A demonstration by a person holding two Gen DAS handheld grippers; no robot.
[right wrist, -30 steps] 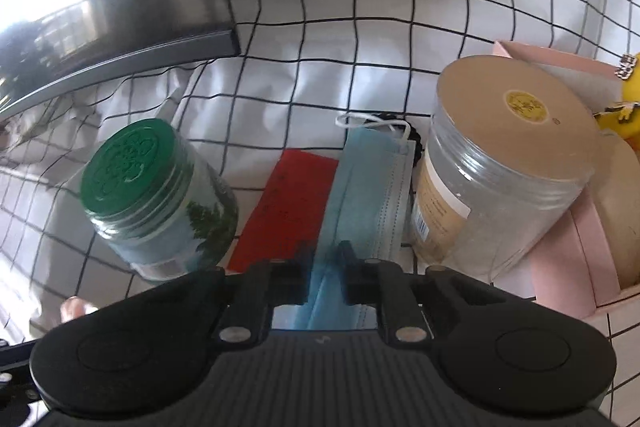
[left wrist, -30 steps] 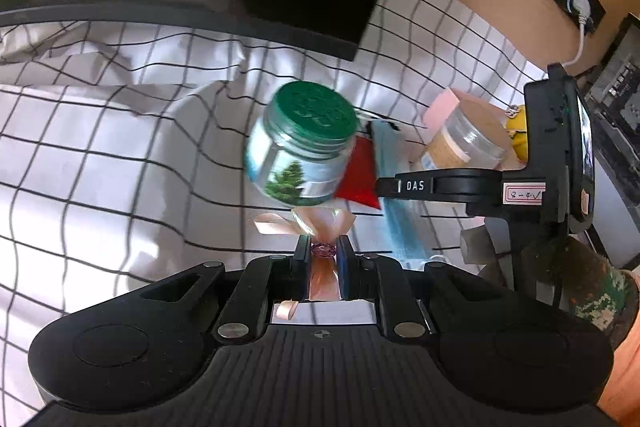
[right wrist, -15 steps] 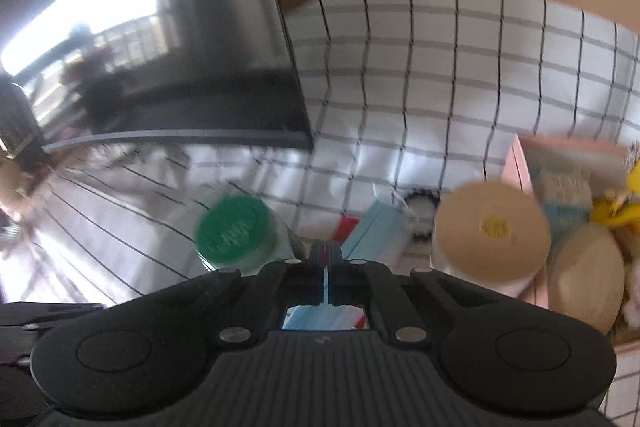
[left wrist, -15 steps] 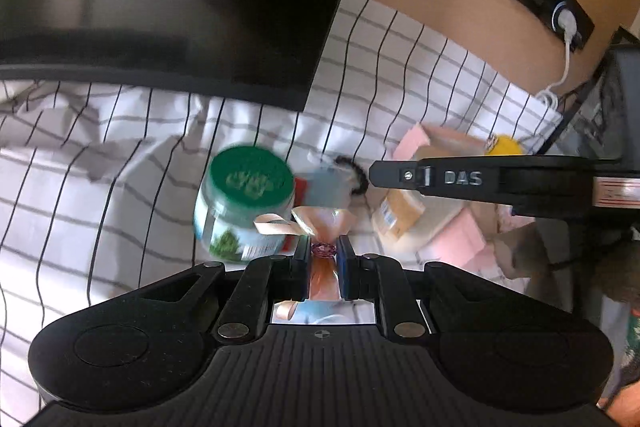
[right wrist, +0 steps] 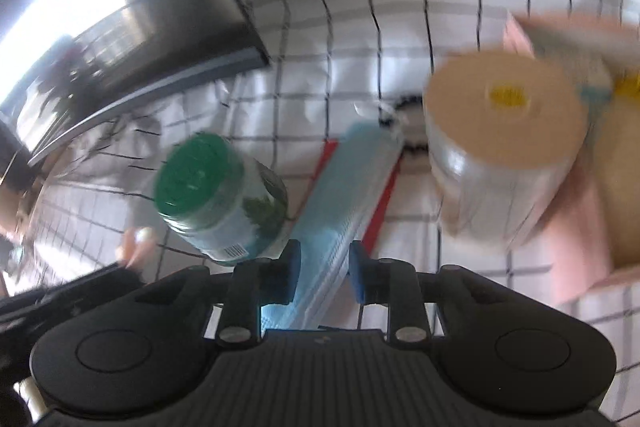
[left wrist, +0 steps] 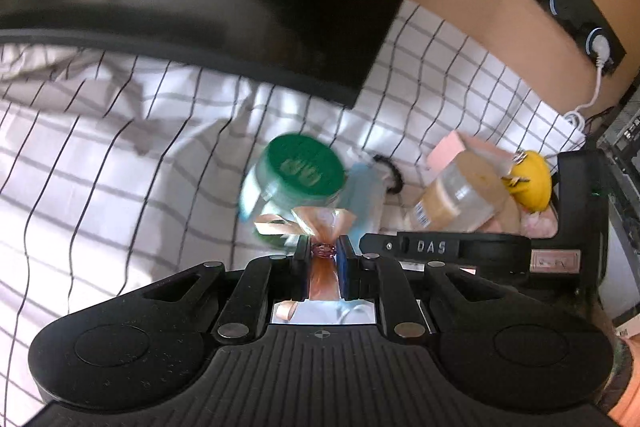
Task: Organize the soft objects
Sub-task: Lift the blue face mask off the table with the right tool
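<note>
Blue cloth of a face mask [right wrist: 348, 183] lies on the checked tablecloth [right wrist: 352, 27], between a green-lid jar [right wrist: 218, 195] on the left and a big clear tub [right wrist: 504, 155] with a tan lid on the right. The right gripper [right wrist: 324, 269] has its fingers apart, one on each side of the near end of the mask, not pinching it. The left gripper [left wrist: 324, 251] has its fingers squeezed tight on a small shiny bag with a ribbon [left wrist: 320, 227] and holds it up above the cloth. I think the mask could slip out if the fingers close on only one thin edge. The right gripper could also bump the jar, because the jar is just beside its left finger. The left view shows a pink box [left wrist: 452, 151] far on the right with a yellow toy [left wrist: 528, 179] in it. The right view shows a red card [right wrist: 380, 219] under the mask, which the left view does not show. Both views are a bit blurry.
</note>
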